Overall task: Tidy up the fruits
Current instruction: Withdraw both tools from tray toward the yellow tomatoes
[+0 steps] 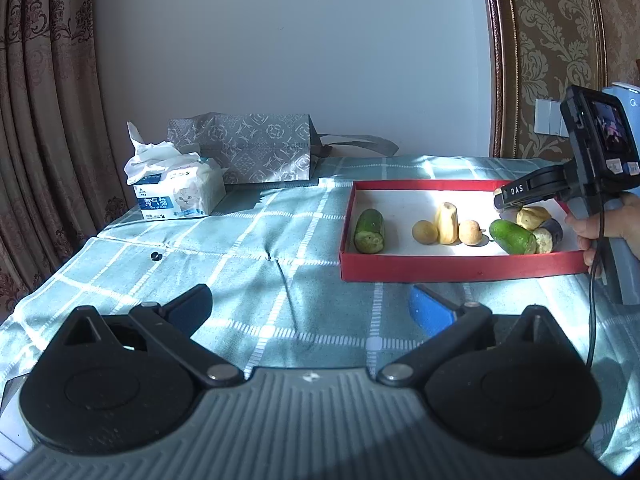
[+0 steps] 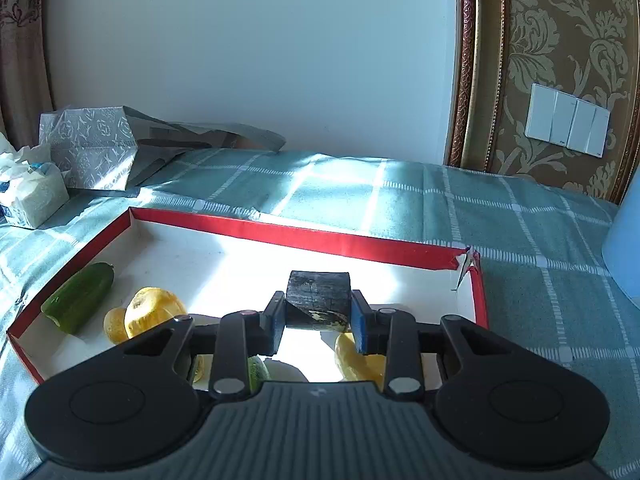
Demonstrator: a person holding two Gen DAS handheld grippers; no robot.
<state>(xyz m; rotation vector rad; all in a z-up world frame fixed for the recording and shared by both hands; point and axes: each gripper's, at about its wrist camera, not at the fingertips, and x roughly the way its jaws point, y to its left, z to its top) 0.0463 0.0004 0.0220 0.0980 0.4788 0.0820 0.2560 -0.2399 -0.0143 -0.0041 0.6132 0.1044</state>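
The bench (image 1: pixel 280 248) is covered with a green checked cloth, sunlit in patches, and runs back to a pale wall. A grey patterned bag (image 1: pixel 256 148) lies at its far edge, with a pack of tissues (image 1: pixel 176 192) just in front of it on the left.

A shallow red tray (image 1: pixel 440 270) with a white floor sits right of the middle of the bench. Inside it, in the left wrist view, a cut cucumber piece (image 1: pixel 370 232) lies by itself near the left wall; well apart to the right stand a pale peeled piece (image 1: pixel 447 223) with a small round yellow fruit (image 1: pixel 425 232) on one side and another (image 1: pixel 470 232) on the other, then a second green piece (image 1: pixel 513 236) touching a dark-skinned chunk (image 1: pixel 549 235) (possibly eggplant, the glare makes it hard to say).

The right tool (image 2: pixel 318 320), carried by a hand (image 1: pixel 608 220), is over the tray's right part, its blue pads clamped on a dark block (image 2: pixel 318 300) that is clear of the tray floor. The left tool (image 1: pixel 310 312) is low over bare cloth in front of the tray, its pads wide apart with nothing between them.
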